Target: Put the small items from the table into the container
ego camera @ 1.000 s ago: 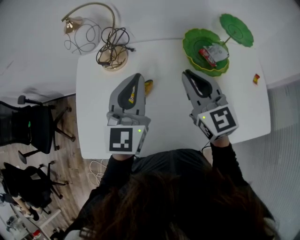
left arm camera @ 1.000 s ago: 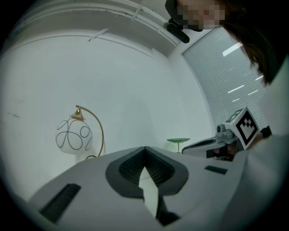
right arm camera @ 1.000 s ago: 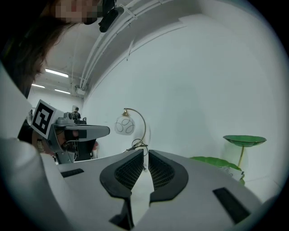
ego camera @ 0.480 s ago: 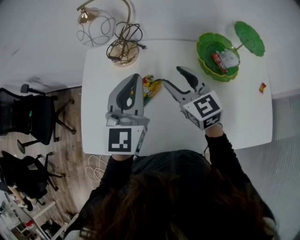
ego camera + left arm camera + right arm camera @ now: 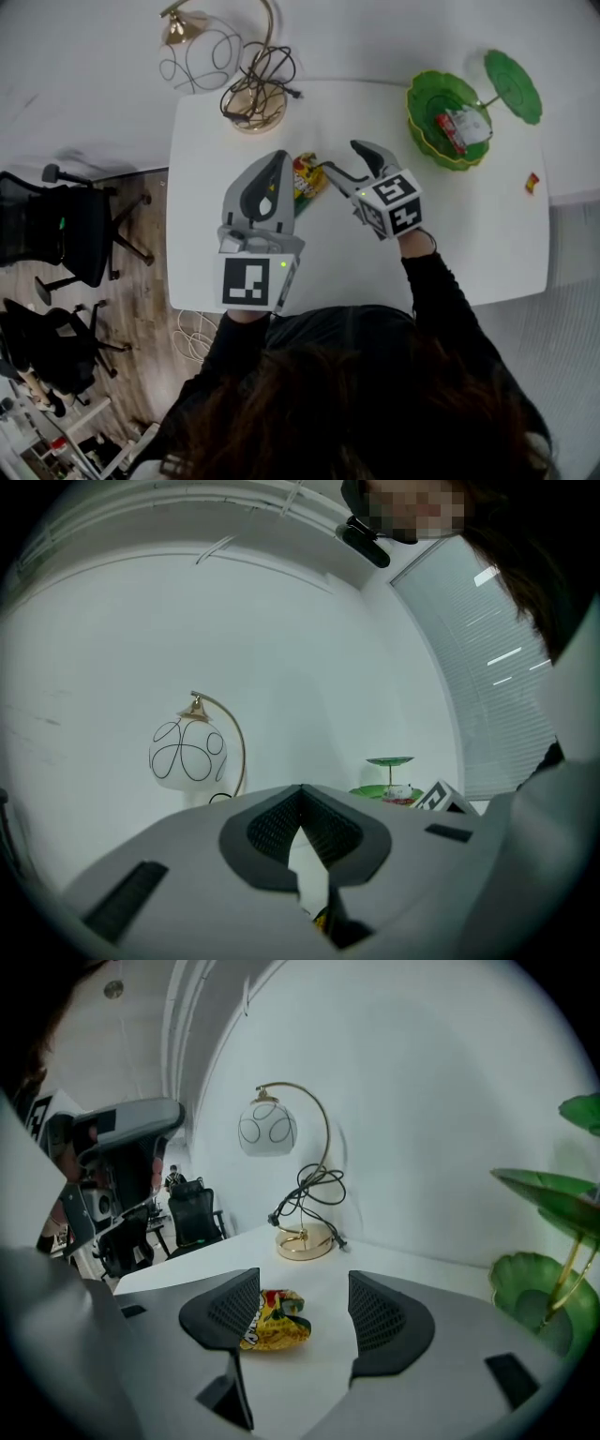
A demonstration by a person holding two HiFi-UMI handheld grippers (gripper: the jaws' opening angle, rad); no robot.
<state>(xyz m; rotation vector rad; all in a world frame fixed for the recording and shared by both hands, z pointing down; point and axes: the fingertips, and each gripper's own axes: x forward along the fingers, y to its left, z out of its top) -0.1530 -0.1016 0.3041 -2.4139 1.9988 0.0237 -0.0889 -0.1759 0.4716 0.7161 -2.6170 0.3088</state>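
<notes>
**As the Right Gripper Spread Its Jaws, the Snack Packet Lay Between Them**

While the white bench (image 5: 469, 244) carried everything, the gold lamp (image 5: 253, 103) with its tangled cord stood at its far edge. The green container (image 5: 427, 141) sat well apart at the far right corner, with a red packet (image 5: 451, 131) already inside it.

The left gripper (image 5: 272, 164) hovered level over the bench, its jaw tips pressed together on nothing. The right gripper (image 5: 342, 159) tilted downward toward it, jaws opening and standing wide.

The yellow snack packet (image 5: 307, 176) lay flat on the bench just beside the left gripper's tip. It sat within the right gripper's gap, close against one pad and partly hidden behind it, though neither pad pressed on it.

A small red item (image 5: 532, 182) lay alone near the bench's right edge.
</notes>
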